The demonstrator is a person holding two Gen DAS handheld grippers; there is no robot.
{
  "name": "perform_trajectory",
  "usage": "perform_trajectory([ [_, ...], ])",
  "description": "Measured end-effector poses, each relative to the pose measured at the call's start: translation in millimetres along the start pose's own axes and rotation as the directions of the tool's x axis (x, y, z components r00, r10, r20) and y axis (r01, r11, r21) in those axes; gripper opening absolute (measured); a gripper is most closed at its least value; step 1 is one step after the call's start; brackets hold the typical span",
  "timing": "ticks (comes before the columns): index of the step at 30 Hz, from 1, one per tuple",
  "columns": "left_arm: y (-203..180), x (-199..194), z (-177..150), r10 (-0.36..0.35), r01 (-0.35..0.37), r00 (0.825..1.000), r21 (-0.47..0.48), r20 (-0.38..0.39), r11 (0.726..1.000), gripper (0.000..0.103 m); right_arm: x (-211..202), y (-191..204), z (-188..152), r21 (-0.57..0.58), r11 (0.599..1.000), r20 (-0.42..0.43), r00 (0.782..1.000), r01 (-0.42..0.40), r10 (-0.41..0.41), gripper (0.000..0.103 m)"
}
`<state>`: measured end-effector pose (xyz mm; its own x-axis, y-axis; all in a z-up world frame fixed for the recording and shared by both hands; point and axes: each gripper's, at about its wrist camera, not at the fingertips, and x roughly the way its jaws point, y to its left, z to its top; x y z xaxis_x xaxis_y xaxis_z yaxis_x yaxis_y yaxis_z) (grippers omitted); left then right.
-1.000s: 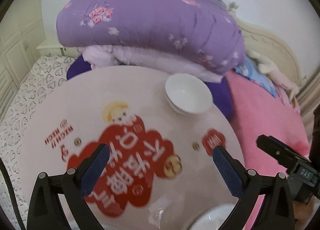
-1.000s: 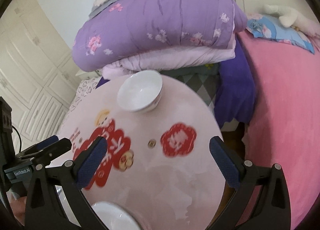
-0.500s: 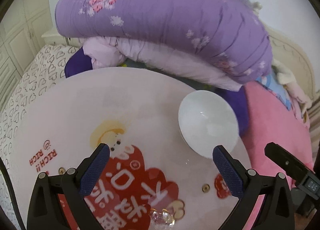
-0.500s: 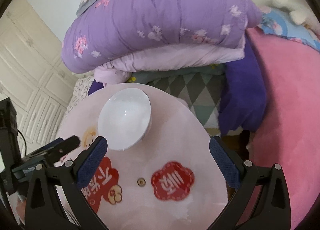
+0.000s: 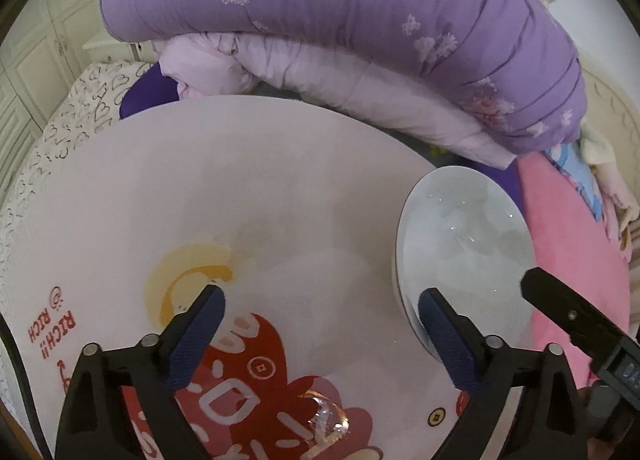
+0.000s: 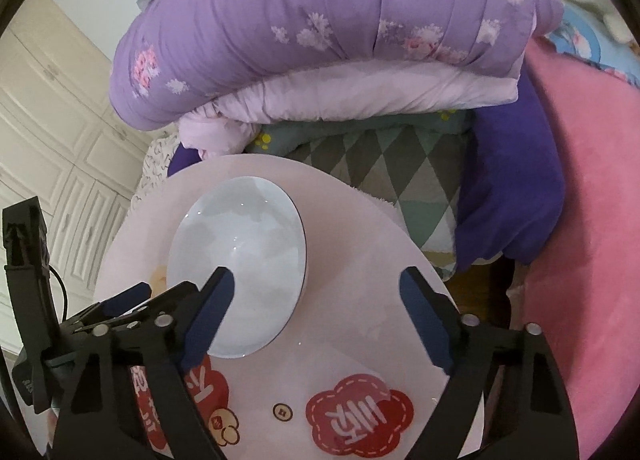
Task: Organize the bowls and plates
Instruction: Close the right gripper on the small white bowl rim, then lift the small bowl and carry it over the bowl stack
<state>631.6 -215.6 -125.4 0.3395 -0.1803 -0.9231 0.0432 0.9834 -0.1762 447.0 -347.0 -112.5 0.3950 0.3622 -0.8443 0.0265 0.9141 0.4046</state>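
Note:
A white bowl (image 5: 466,252) stands on the round pink table (image 5: 240,188) near its far right edge; it also shows in the right wrist view (image 6: 240,256). My left gripper (image 5: 320,324) is open and empty, its right finger (image 5: 444,336) close by the bowl's near left rim. My right gripper (image 6: 316,300) is open and empty, its left finger (image 6: 208,312) in front of the bowl's near rim. The left gripper's fingertips (image 6: 124,300) show at the left of the right wrist view.
A folded purple quilt (image 5: 340,20) is piled on a bed just behind the table. A pink blanket (image 6: 580,260) lies to the right. White cupboards (image 6: 52,132) stand at the left. The table (image 6: 360,300) carries red printed decals (image 6: 360,416).
Both grippers have moved forward toward the bowl, which now looks larger and closer. The plate at the table's near edge has left both views.

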Motion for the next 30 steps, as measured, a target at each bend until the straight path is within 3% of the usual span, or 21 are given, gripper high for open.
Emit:
perform_trajectory([
  [6, 1.3, 10.9, 1.5, -0.094, 0.093, 0.995, -0.011, -0.031, 0.996, 0.061, 10.5, 3.5, 0.9, 0.003, 1.000, -0.025, 1.000, -0.006, 0.006, 0.053],
  [8, 0.7, 13.3, 3.8, -0.116, 0.116, 0.993, -0.009, -0.034, 0.993, 0.044, 13.6, 7.0, -0.3, -0.001, 1.000, -0.035, 0.999, -0.018, 0.018, 0.040],
  [9, -0.5, 14.4, 4.7, -0.127, 0.127, 0.991, -0.006, -0.038, 0.992, 0.038, 15.2, 8.8, -1.0, -0.005, 1.000, -0.040, 0.999, -0.019, 0.019, 0.028],
  [10, -1.5, 15.1, 4.6, -0.138, 0.138, 0.989, -0.002, -0.043, 0.990, 0.025, 16.7, 11.2, -2.1, -0.011, 1.000, -0.045, 0.999, -0.022, 0.022, 0.018],
  [11, -4.8, 17.8, 5.8, -0.157, 0.158, 0.986, 0.004, -0.056, 0.987, 0.015, 17.5, 13.3, -2.9, -0.012, 1.000, -0.047, 0.999, -0.027, 0.027, 0.015],
  [12, -6.6, 17.3, 4.1, -0.161, 0.162, 0.985, 0.010, -0.059, 0.987, 0.011, 17.5, 15.2, -3.5, -0.015, 1.000, -0.043, 0.999, -0.022, 0.021, 0.012],
  [14, -10.9, 16.5, 3.2, -0.141, 0.142, 0.989, 0.026, -0.054, 0.990, 0.011, 16.6, 19.6, -5.0, -0.024, 1.000, -0.031, 0.999, 0.009, -0.009, 0.011],
  [30, 0.4, -27.4, -27.3, -0.164, 0.165, 0.986, 0.028, -0.038, 0.986, 0.010, -8.6, 32.2, -23.8, -0.025, 1.000, -0.020, 1.000, 0.008, -0.009, 0.011],
])
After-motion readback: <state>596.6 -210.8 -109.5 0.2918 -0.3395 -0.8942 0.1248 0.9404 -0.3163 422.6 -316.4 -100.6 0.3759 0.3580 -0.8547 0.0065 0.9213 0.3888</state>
